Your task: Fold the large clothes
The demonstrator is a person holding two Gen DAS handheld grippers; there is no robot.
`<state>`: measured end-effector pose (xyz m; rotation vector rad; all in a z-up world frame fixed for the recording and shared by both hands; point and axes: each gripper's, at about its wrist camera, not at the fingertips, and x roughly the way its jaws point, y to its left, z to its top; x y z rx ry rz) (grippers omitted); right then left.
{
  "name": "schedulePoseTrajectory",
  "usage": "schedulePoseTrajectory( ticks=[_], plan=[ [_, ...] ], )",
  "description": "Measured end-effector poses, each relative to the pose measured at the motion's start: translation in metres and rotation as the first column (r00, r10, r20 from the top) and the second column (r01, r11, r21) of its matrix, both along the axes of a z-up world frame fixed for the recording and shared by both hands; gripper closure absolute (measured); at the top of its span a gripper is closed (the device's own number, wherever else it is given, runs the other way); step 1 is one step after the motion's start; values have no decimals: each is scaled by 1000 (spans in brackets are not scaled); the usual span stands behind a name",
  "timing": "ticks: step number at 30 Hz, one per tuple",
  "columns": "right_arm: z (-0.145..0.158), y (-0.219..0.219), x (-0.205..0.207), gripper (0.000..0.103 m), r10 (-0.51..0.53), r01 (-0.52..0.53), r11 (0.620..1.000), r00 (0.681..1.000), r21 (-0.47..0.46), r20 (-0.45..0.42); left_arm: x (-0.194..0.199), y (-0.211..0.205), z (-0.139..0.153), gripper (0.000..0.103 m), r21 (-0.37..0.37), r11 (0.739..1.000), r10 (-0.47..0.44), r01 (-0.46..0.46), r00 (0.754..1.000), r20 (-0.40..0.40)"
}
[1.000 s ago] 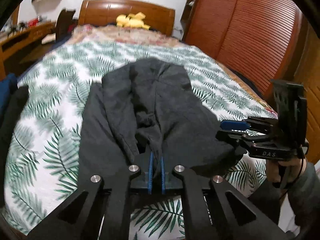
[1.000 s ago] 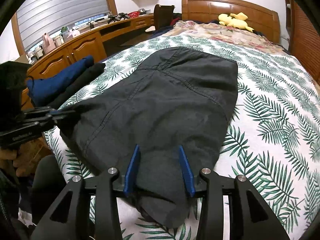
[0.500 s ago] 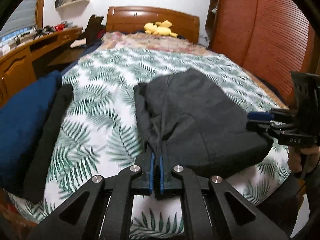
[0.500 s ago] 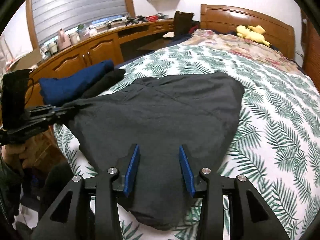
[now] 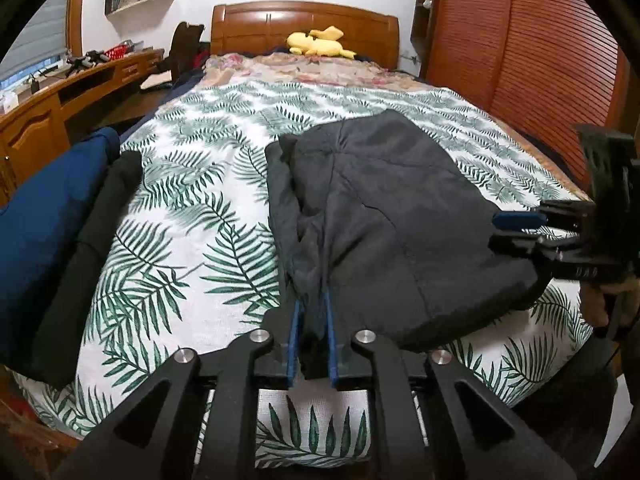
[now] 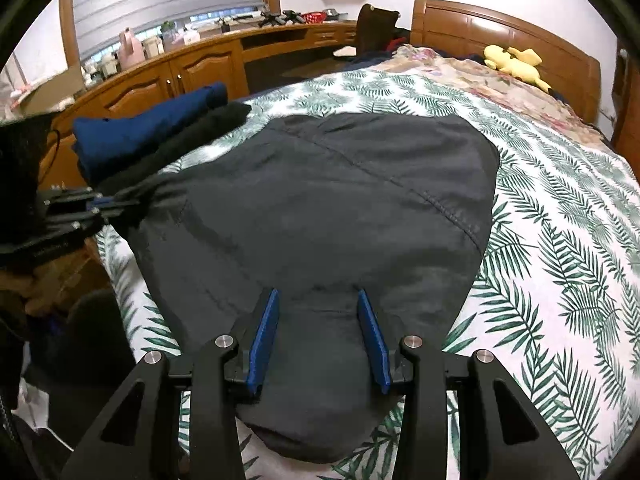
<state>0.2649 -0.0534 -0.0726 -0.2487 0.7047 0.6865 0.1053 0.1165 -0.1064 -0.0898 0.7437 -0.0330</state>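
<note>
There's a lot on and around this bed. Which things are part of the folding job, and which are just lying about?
In the job: dark grey garment; left gripper, pinching its corner; right gripper, open over its near edge.

Lying about: folded blue and black clothes; yellow plush toy; desk.

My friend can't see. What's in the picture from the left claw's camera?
The left claw pinches the near edge of a dark grey jacket lying on a bed with a leafy green-and-white cover. The right claw is at the jacket's right edge. Folded blue clothes sit on the left, and a yellow plush toy lies by the headboard.
</note>
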Motion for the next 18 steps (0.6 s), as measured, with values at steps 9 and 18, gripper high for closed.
schedulePoseTrajectory(
  ticks=[9,18],
  plan=[
    [16,-19,74,60,-90,91,996,995,-15,35,-5,22,0,23,-32,999,39,-38,999,31],
    [-8,-2,176,45,-192,191,981,979,-21,-63,-10,33,-14,23,-54,997,54,-53,998,15]
  ],
)
